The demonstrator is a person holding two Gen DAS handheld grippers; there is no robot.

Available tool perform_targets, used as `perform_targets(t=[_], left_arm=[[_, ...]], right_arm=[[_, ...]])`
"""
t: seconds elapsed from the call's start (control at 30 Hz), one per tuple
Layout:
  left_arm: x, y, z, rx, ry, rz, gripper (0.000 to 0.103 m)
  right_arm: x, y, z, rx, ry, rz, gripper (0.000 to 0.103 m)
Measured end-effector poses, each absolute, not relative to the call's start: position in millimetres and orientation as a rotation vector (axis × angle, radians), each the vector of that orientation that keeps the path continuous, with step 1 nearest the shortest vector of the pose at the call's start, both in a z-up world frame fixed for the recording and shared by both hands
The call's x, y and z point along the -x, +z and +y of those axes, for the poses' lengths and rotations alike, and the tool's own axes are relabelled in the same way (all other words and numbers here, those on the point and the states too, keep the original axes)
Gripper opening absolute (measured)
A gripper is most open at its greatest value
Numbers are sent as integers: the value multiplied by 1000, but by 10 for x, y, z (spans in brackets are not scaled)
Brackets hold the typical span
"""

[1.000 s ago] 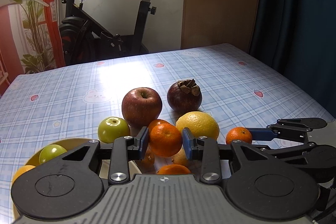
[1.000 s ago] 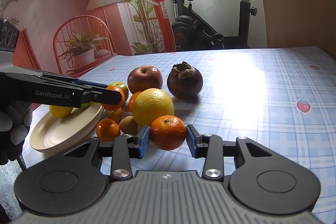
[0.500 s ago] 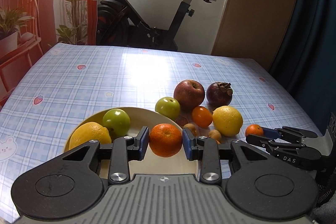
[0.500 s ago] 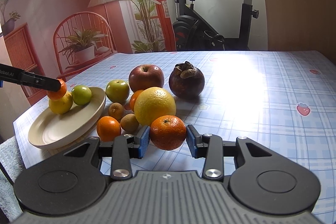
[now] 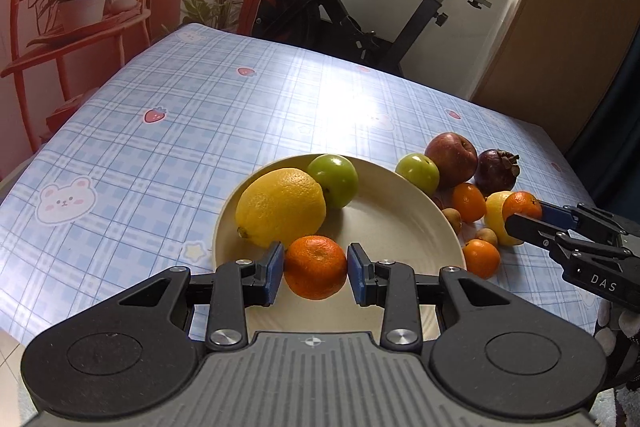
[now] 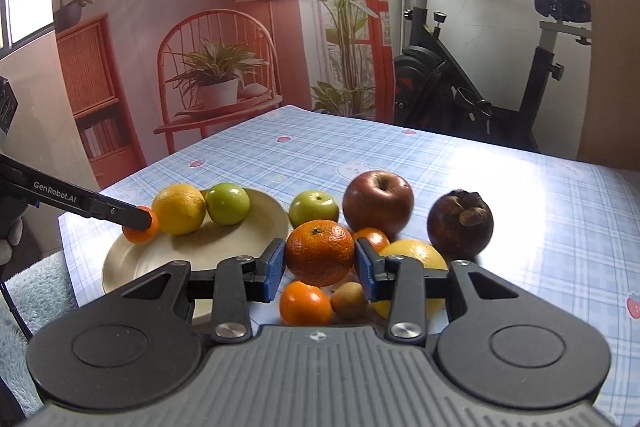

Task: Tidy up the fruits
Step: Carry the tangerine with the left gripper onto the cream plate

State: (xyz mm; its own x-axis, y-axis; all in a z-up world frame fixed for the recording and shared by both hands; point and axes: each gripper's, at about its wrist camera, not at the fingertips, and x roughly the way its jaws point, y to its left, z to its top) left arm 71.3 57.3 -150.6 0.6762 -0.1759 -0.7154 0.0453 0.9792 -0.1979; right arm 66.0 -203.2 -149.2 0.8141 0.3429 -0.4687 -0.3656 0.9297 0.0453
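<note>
— Right, what have I got in the left gripper (image 5: 315, 267)?

— A mandarin (image 5: 315, 267), sitting squarely between my blue pads (image 5: 275, 267). The jaws are closed narrow on it, both pads pressed to its sides. It hangs over the near edge of the cream plate (image 5: 384, 211), just in front of the lemon (image 5: 280, 206); I cannot tell whether it touches the plate. A green apple (image 5: 334, 179) lies on the plate behind the lemon.

— And my right side?

— The right gripper (image 6: 320, 263) is clamped on a second mandarin (image 6: 320, 253), again centred between the pads, and it is clear of the worktop (image 6: 540, 207), above the loose pile.

— What is under it?

— A small orange (image 6: 305, 302) and a brown kiwi-like fruit (image 6: 349, 299) just below, a yellow citrus (image 6: 416, 255) partly behind my right finger. Further back stand another green apple (image 6: 314, 207), a red apple (image 6: 378, 202) and a dark mangosteen (image 6: 460, 223), all beside the plate on the checked cloth.

— Can the two grippers see each other?

— Yes, each shows at the edge of the other's view, fruit in its tip.
</note>
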Motion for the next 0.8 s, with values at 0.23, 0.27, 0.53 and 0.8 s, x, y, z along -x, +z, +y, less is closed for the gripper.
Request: perform_targets(t=[0.23, 0.27, 0.53, 0.8], left_arm=[[-759, -1619, 656, 154, -89, 841, 36], [-768, -1624, 664, 155, -87, 839, 37], [-860, -1694, 743, 156, -72, 842, 37], [-881, -1704, 705, 125, -74, 828, 37]], right_arm=[[-1185, -1656, -1386, 189, 468, 580, 40], [-1228, -1679, -1328, 205, 471, 589, 40], [-1536, -1832, -1102, 248, 448, 640, 40], [-1607, -1894, -983, 302, 455, 641, 40]])
